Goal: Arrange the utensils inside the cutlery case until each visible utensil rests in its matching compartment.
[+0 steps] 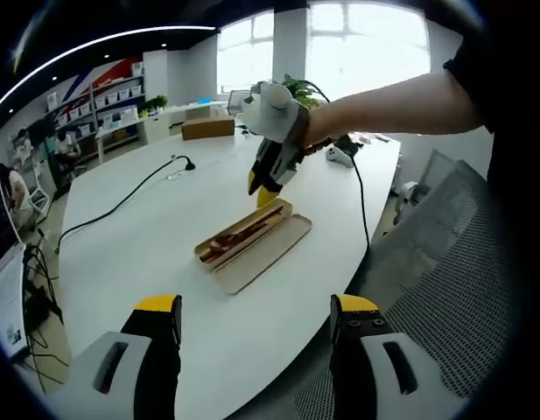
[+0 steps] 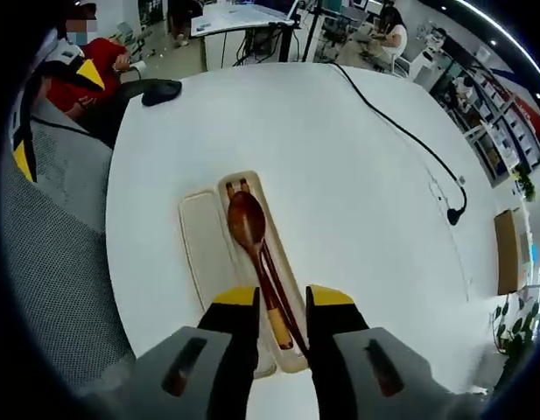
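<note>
In the left gripper view, the left gripper (image 1: 255, 317) hangs above the near edge of a white oval table (image 1: 147, 236), its two yellow-tipped black jaws spread wide apart with nothing between them. Well ahead of it, near the middle of the table, lies the cutlery case (image 1: 252, 238), a shallow beige tray with rounded corners, and its flat lid (image 1: 274, 255) lies just beside it on the near side. Dark reddish-brown utensils rest lengthwise in the tray. The right gripper (image 1: 262, 185), held by a hand on a bare forearm, reaches down to the far end of the case. A thin black cable (image 1: 121, 203) snakes across the tabletop, and a grey mesh chair (image 1: 445, 262) stands at the table's right edge. In the right gripper view, the right gripper (image 2: 282, 328) is directly over the near end of the case (image 2: 243, 188), its jaws set a narrow gap apart on either side of the utensil handles; whether they clamp them I cannot tell. A glossy wooden spoon (image 2: 248, 223) with an oval bowl lies in the tray beside slim dark chopsticks (image 2: 282, 302), the lid (image 2: 204, 249) to the left.
</note>
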The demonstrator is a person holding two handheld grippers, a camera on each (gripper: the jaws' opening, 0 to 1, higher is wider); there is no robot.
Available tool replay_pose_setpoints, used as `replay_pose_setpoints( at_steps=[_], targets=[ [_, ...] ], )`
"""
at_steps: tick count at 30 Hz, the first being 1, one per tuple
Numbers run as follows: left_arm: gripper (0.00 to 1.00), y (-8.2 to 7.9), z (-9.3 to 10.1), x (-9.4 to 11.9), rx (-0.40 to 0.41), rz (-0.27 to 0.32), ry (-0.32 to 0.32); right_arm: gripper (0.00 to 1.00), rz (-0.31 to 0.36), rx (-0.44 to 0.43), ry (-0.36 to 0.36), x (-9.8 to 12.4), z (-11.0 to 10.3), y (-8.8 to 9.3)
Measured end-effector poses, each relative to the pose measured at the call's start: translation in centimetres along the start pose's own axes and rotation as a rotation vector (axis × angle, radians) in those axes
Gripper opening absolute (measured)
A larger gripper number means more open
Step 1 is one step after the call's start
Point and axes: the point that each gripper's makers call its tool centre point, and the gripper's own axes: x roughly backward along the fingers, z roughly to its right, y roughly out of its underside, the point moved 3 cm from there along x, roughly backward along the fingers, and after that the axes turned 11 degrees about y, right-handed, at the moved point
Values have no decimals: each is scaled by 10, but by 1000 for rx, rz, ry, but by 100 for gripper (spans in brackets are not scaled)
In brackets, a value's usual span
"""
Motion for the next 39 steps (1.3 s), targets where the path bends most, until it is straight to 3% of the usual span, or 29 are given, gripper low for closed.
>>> replay_pose_setpoints(
  at_steps=[11,15,20,24,33,37,39],
  targets=[
    [69,6,-3,-2,-25,-59,-23,35,96,-121,54,49,11,24],
    [70,-3,-8,0,-29,-24,-36,37,135,-176,63,68,10,37],
    [72,-9,-19,6,-78,-41,-65,38,140,-206,87,86,7,59],
    [71,-17,-29,10,-66,-27,-62,38,164,-253,119,102,5,69],
    [72,-20,-51,8,-95,-60,-67,39,173,-294,123,113,-2,88],
    [70,-13,-54,-5,-99,-98,-16,40,164,-298,100,105,-9,98],
    [67,-5,-55,-12,-101,-145,17,40,166,-278,91,102,-14,99]
  ],
)
